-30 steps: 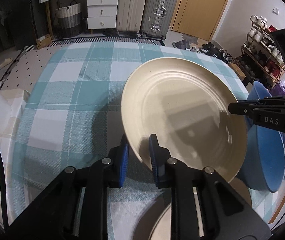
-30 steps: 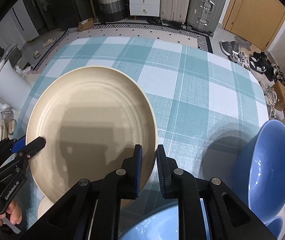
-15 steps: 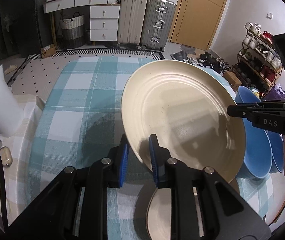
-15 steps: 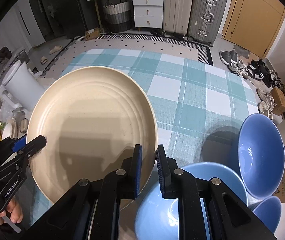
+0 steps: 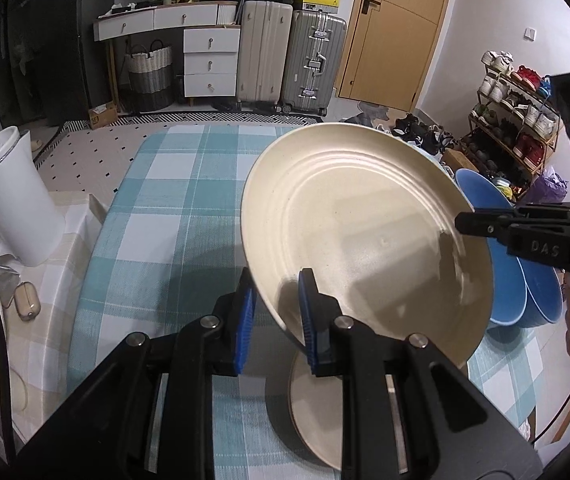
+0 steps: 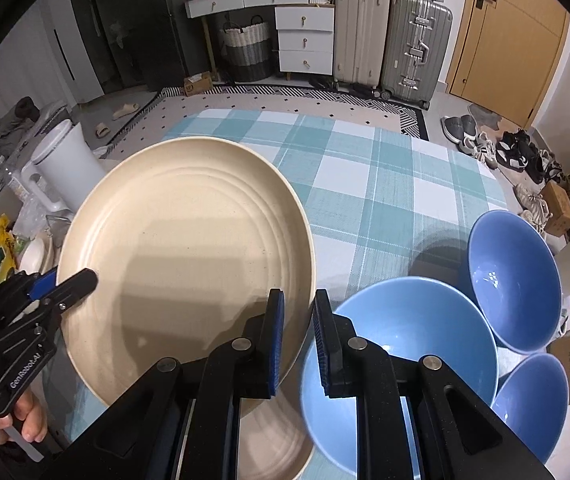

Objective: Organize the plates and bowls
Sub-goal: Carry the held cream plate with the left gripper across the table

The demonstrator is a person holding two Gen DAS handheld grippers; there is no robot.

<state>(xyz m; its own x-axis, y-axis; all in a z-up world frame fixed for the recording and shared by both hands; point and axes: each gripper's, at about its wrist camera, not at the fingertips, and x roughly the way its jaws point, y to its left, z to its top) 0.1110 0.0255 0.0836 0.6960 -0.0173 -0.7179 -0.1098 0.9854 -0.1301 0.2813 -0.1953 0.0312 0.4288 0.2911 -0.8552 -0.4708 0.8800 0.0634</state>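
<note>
A large cream plate (image 5: 365, 232) is held in the air above the checked table, gripped on opposite rims by both grippers. My left gripper (image 5: 275, 312) is shut on its near-left rim. My right gripper (image 6: 297, 322) is shut on the plate's right rim (image 6: 189, 260). A second cream plate (image 5: 317, 412) lies on the table right under the held one. Three blue bowls stand at the right: a large one (image 6: 401, 360), a tilted one (image 6: 513, 280) and a small one (image 6: 533, 400).
The table has a teal and white checked cloth (image 5: 173, 208). A white jug (image 5: 9, 196) and small items stand on a side surface at the left. Suitcases, drawers and a shoe rack line the room behind.
Both grippers have lifted the cream plate higher off the table. The second cream plate beneath it and more of the blue bowls have come into view.
</note>
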